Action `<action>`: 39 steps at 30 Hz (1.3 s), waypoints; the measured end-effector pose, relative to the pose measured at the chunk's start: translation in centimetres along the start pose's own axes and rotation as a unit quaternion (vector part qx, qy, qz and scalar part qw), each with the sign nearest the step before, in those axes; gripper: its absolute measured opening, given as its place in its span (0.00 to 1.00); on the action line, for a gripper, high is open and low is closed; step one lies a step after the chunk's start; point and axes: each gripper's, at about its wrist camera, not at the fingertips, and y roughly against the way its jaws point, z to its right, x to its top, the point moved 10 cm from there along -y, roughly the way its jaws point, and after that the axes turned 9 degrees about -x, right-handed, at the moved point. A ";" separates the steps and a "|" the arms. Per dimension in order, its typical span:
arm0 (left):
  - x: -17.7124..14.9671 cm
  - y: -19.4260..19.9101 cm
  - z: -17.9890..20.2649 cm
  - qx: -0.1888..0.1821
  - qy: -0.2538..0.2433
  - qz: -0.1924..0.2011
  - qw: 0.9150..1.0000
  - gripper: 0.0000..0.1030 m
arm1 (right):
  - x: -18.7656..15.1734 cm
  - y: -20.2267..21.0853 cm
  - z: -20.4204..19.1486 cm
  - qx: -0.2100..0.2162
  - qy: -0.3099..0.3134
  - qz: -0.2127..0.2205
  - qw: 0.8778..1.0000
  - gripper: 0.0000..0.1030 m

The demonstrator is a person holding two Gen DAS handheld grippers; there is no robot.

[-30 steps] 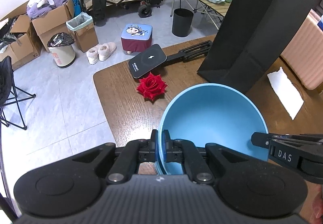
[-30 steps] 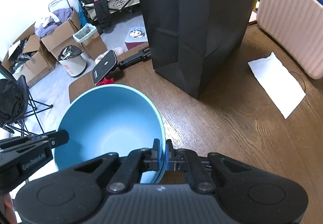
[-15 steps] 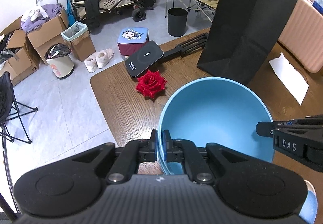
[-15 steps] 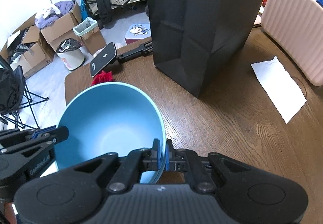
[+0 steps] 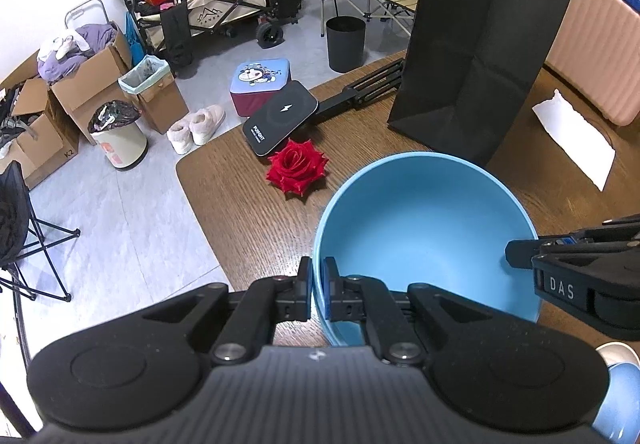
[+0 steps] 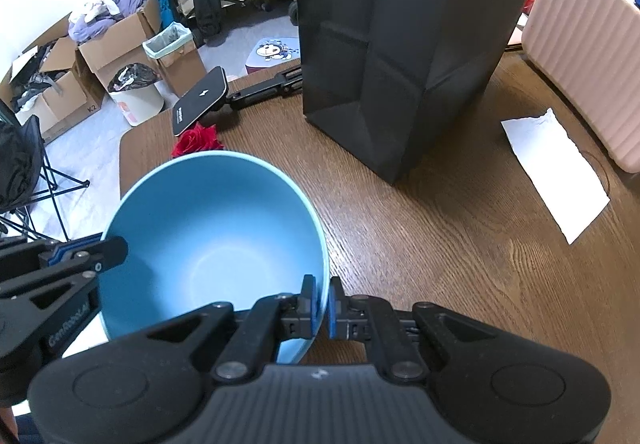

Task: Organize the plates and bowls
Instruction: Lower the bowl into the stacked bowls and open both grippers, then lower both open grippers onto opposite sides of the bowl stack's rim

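1. Left wrist view: left gripper is clamped on the near-left rim of the blue bowl, one pad outside the wall, one inside. Bowl sits over the wooden table, between both grippers; can't tell if its base touches the wood. Right gripper comes in from the right edge, its tip at the bowl's right rim; the grip itself isn't readable here. Red rose lies on the table just beyond the bowl, power bank touching or just behind the rose, black folded tripod behind that. Black paper bag stands upright past the bowl, white paper sheet to the right of the bag, pink ribbed case at the far right. A blue-and-white thing at the bottom right corner is too cut off to name.

2. Right wrist view: right gripper is pinched tight on the bowl's near-right rim, the wall between its blue pads. Left gripper reaches the opposite rim from the left edge. Rose is partly hidden behind the bowl's far rim, power bank beyond it. Bag is upright, apart from the bowl. Paper sheet lies flat on the table, near the pink case.
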 end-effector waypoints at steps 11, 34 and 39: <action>0.0 0.0 0.0 -0.012 0.013 -0.002 1.000 0.08 | -0.1 0.0 0.2 0.009 -0.008 -0.002 1.000 0.13; 1.5 6.2 -0.8 -0.064 0.034 0.071 0.995 0.87 | -1.2 5.0 2.9 0.054 -0.059 0.058 0.995 0.91; 1.1 7.9 -0.8 -0.074 0.028 0.091 0.993 1.00 | -2.3 5.9 3.7 0.043 -0.064 0.058 0.995 1.00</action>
